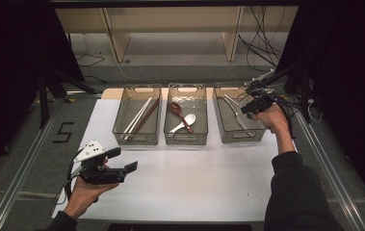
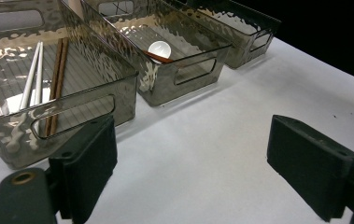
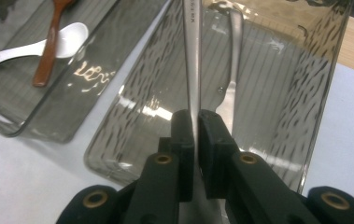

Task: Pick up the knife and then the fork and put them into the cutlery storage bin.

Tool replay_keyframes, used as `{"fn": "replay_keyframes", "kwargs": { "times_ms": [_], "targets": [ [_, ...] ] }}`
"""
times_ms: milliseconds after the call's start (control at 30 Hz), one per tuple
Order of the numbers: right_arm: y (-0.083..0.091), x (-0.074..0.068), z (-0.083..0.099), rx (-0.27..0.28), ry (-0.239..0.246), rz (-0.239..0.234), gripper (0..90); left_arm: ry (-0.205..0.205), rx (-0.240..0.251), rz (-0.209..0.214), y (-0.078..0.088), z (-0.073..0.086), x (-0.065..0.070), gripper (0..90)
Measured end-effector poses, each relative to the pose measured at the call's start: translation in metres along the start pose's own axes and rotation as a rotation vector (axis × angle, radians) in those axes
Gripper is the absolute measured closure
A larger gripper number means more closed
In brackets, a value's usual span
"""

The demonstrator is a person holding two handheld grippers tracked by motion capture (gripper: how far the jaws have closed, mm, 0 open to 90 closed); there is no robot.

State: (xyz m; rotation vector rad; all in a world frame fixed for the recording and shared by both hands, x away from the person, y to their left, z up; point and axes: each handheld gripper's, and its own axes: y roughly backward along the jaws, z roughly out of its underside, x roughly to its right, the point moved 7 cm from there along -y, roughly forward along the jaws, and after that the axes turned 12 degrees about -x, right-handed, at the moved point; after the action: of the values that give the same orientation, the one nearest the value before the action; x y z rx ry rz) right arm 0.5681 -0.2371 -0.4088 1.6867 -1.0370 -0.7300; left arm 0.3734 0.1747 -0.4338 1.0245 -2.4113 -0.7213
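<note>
The table (image 1: 185,168) is covered in white, and three smoky clear bins stand in a row along its far part. The right bin (image 1: 224,126) is where the work is: the right gripper (image 1: 248,107) hangs over its far right corner, fingers (image 3: 184,135) clenched on the handle of a thin metal utensil (image 3: 192,56). In the right gripper view that handle runs straight up from between the two black pads, held above the bin's ribbed floor. A second metal piece (image 3: 230,93), a fork by its tines, lies on that floor just beside the held one.

The middle bin (image 1: 170,129) holds a brown wooden spoon (image 1: 176,109) lying across a white soup spoon (image 1: 186,121). The left bin (image 1: 122,126) holds a white pair of chopsticks (image 1: 138,115) and a brown pair (image 1: 147,115) side by side.

The left gripper (image 1: 124,161) sits low over the near left of the table, well apart from the bins, its fingers (image 2: 88,158) released and spread wide with nothing between them but bare white surface.
</note>
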Motion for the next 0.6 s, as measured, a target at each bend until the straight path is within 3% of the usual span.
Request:
{"fn": "replay_keyframes", "kwargs": {
  "times_ms": [600],
  "targets": [
    [-0.012, 0.000, -0.012, -0.028, -0.026, 0.022, 85.6, 0.003, 0.000, 0.004, -0.001, 0.000, 0.000, 15.5]
  ]
}}
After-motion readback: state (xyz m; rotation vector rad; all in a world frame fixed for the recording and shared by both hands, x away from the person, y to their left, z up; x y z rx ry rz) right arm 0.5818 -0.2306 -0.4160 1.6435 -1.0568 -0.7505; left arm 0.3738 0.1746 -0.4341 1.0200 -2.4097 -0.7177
